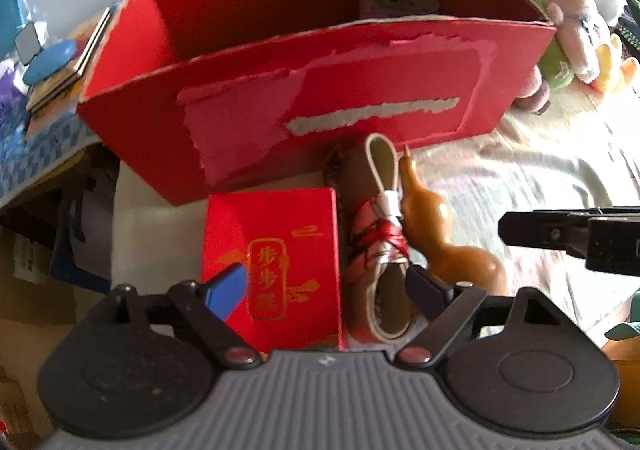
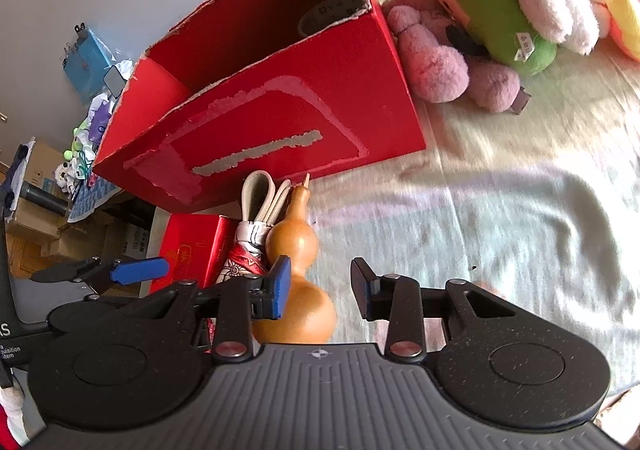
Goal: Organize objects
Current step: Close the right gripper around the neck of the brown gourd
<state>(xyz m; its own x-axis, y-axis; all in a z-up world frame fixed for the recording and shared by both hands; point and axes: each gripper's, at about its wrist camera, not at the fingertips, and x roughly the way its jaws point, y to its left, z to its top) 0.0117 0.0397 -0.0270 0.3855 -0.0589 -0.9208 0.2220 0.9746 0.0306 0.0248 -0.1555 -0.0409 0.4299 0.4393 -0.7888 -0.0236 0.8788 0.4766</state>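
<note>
Both jaws are spread wide, the left hand-held gripper (image 1: 326,286) around the small red box (image 1: 274,262) and the right hand-held gripper (image 2: 320,284) around the gourd (image 2: 296,290), which lie on the bed by the big red box (image 1: 312,90), probably to be lifted in.

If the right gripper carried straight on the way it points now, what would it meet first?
Probably the gourd: it lies just ahead of the right gripper, overlapping its left jaw, with the jaws open. Beyond it stands the big red box. Depth is hard to judge.
</note>
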